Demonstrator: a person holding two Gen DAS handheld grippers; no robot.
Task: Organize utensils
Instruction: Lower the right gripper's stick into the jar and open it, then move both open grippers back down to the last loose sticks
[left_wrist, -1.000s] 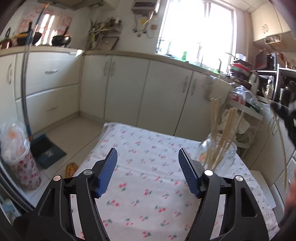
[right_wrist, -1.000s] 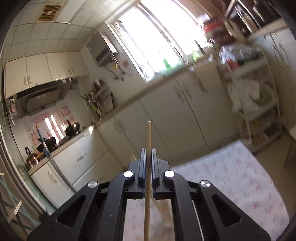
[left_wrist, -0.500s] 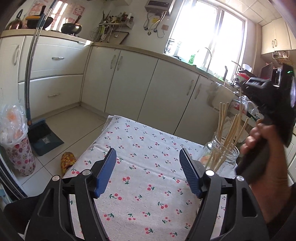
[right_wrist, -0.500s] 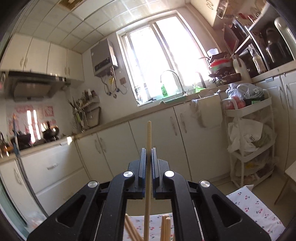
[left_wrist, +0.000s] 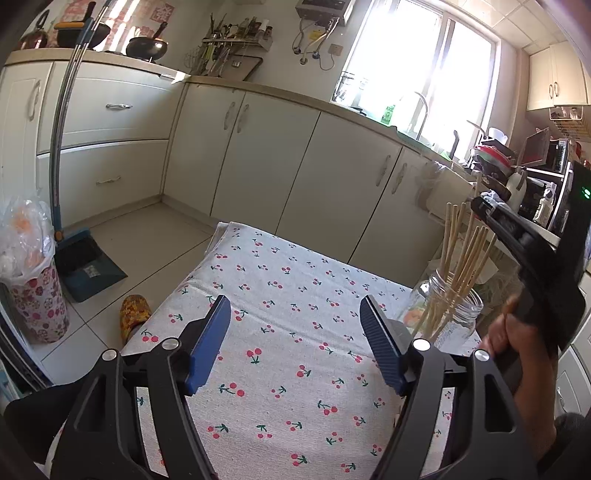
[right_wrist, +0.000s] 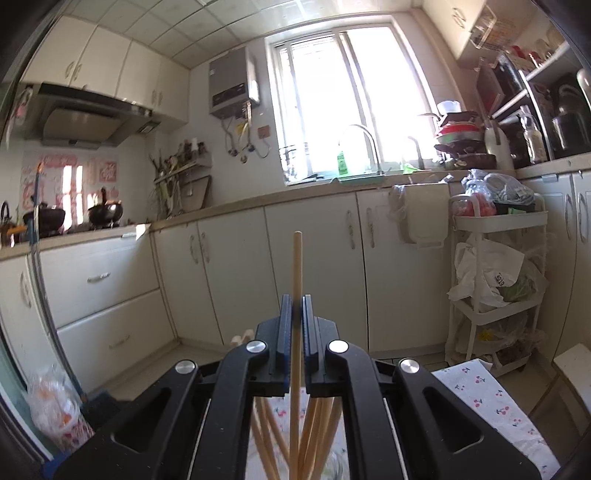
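Since half a second ago the right gripper (right_wrist: 294, 314) has tipped level, its view now facing the cabinets, its pads still pinching one upright chopstick (right_wrist: 296, 273) above the other chopsticks (right_wrist: 314, 424); seen from the left wrist, it (left_wrist: 480, 206) hangs over the glass jar (left_wrist: 448, 317), which stands near the right edge of the cherry-print tablecloth (left_wrist: 280, 325) with chopsticks (left_wrist: 461, 258) fanning out of its mouth; the left gripper (left_wrist: 295, 339) hovers spread wide and holding nothing over bare cloth; open cloth runs from there to the far edge; a slipper (left_wrist: 133, 314) lies on the floor beside the left edge.
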